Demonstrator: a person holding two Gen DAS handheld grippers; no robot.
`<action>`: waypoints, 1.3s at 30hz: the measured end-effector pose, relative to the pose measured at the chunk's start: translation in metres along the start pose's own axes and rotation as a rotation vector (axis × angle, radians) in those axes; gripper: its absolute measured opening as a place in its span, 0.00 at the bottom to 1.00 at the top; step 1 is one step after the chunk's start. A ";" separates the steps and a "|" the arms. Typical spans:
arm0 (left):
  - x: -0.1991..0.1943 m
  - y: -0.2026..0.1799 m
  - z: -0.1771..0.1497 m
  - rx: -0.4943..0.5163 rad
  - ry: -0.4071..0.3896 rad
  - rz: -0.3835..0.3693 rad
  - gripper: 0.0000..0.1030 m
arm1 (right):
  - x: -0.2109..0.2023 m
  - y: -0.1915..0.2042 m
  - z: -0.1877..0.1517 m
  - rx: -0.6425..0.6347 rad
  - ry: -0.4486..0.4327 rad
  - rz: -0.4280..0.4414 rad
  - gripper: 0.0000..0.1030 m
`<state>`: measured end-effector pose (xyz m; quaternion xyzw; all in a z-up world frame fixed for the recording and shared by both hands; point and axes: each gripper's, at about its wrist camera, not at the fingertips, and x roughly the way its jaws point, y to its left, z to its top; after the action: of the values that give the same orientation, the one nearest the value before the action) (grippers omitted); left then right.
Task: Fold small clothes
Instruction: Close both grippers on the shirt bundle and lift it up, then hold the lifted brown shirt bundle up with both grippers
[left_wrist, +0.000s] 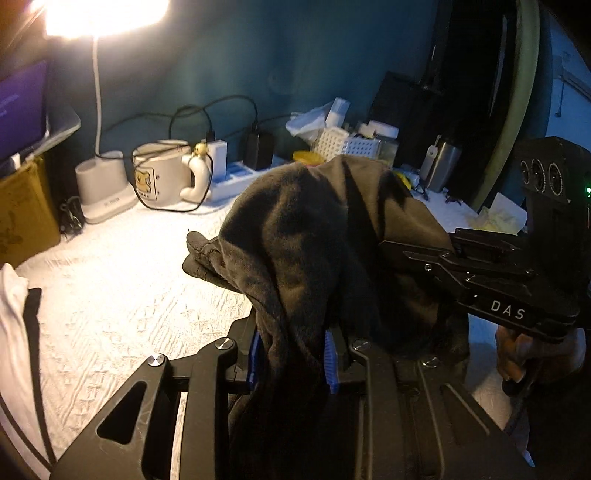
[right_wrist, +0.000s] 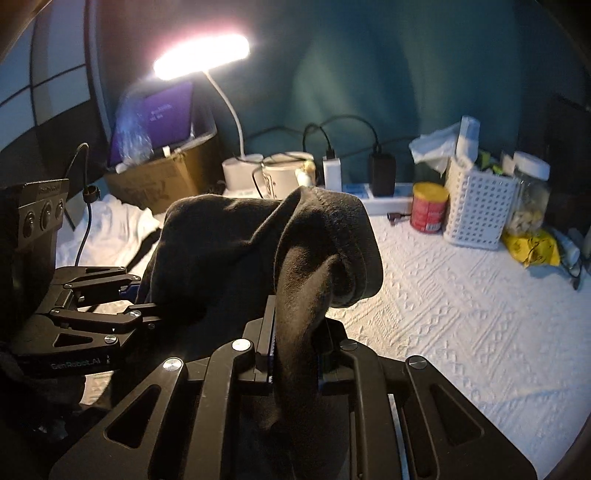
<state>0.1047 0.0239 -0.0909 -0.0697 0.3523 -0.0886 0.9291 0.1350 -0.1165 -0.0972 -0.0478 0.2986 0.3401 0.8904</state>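
Observation:
A dark brown-black small garment (left_wrist: 314, 236) hangs bunched in the air above the white textured bedspread (left_wrist: 122, 302). My left gripper (left_wrist: 293, 363) is shut on one part of it, cloth pinched between the blue pads. My right gripper (right_wrist: 295, 363) is shut on another part of the same garment (right_wrist: 236, 243), whose ribbed edge curls over to the right. Each gripper shows in the other's view: the right one (left_wrist: 480, 280) at the right, the left one (right_wrist: 110, 306) at the left, both close together at the cloth.
A lit desk lamp (right_wrist: 201, 55), a mug (left_wrist: 162, 171), a power strip with chargers (right_wrist: 373, 192), a red can (right_wrist: 428, 212), a white basket (right_wrist: 478, 206) and a jar line the back wall. A white garment (left_wrist: 14, 350) lies at the left. A cardboard box (right_wrist: 162, 177) stands at back left.

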 end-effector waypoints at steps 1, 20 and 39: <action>-0.003 -0.001 0.000 0.002 -0.007 0.002 0.24 | -0.005 0.003 0.000 -0.003 -0.009 -0.001 0.16; -0.078 -0.030 -0.008 0.029 -0.183 0.027 0.23 | -0.100 0.050 0.003 -0.076 -0.180 -0.005 0.15; -0.153 -0.039 -0.014 0.054 -0.343 0.045 0.23 | -0.170 0.106 0.015 -0.193 -0.333 -0.015 0.15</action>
<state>-0.0219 0.0181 0.0046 -0.0510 0.1877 -0.0640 0.9788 -0.0251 -0.1296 0.0232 -0.0784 0.1129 0.3637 0.9213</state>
